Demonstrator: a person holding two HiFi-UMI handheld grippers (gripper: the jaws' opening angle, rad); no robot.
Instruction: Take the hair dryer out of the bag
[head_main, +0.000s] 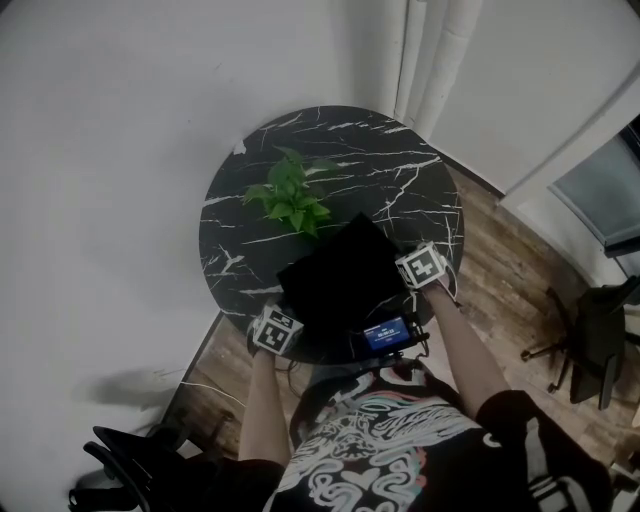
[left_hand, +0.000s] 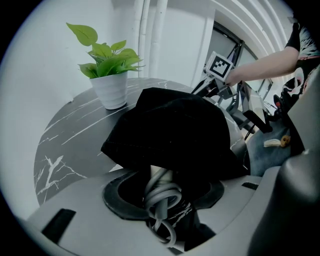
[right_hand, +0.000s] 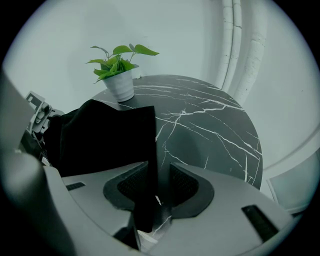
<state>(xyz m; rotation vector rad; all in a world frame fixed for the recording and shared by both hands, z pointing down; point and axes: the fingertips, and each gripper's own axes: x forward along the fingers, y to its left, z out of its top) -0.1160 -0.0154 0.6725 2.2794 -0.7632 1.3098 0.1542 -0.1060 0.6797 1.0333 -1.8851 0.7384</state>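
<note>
A black cloth bag (head_main: 340, 275) lies on the near half of a round black marble table (head_main: 400, 170). My left gripper (head_main: 285, 318) is at the bag's near left corner. In the left gripper view the bag (left_hand: 170, 130) bulges just ahead, and the hair dryer's pale handle (left_hand: 161, 175), wound with its grey cord (left_hand: 162, 197), sticks out of the bag's mouth between the jaws of my left gripper (left_hand: 165, 190), which is shut on it. My right gripper (head_main: 412, 280) is at the bag's right side. In its own view my right gripper (right_hand: 157, 182) is shut on an upright edge of the bag (right_hand: 105, 140).
A small green plant in a white pot (head_main: 290, 195) stands on the table behind the bag. A lit screen (head_main: 385, 333) sits at the table's near edge. White pipes (head_main: 430, 50) run up the far wall. A dark chair (head_main: 595, 340) stands on the wood floor to the right.
</note>
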